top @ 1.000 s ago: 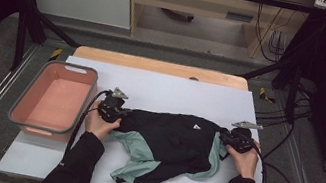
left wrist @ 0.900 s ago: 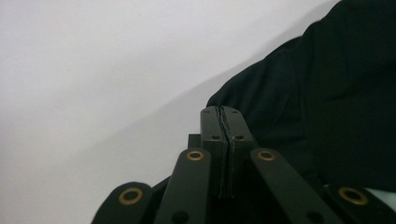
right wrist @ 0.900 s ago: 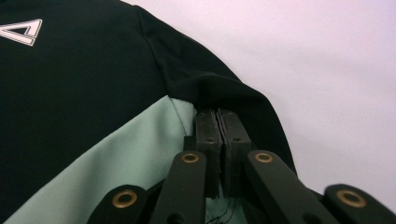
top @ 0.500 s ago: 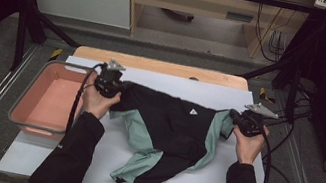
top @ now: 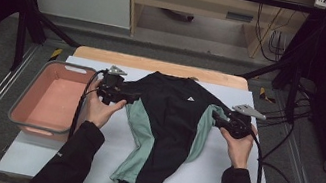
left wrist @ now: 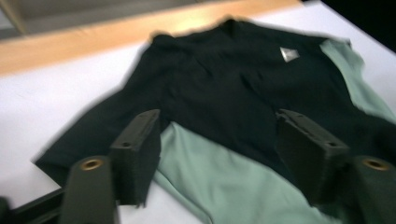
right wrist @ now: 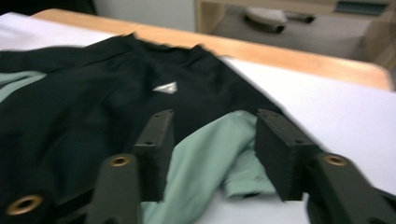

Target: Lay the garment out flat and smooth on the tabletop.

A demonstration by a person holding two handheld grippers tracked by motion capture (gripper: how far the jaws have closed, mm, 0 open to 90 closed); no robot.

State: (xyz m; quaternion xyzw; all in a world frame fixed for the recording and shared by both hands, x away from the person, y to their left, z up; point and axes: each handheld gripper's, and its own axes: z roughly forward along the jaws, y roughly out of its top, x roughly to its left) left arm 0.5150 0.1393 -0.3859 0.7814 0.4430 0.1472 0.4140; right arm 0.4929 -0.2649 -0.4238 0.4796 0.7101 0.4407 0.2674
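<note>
The left gripper has its jaws spread wide with nothing between them, poised at the 9 o'clock edge of a black and green long-sleeved shirt. The right gripper is likewise wide apart and empty, at the shirt's 3 o'clock edge beside a bunched green sleeve. The shirt lies spread on the white desk, collar toward 12 o'clock. A pink tub sits at the desk's 9 o'clock edge.

Matt cloth shirt; smooth white table; plastic tub.
</note>
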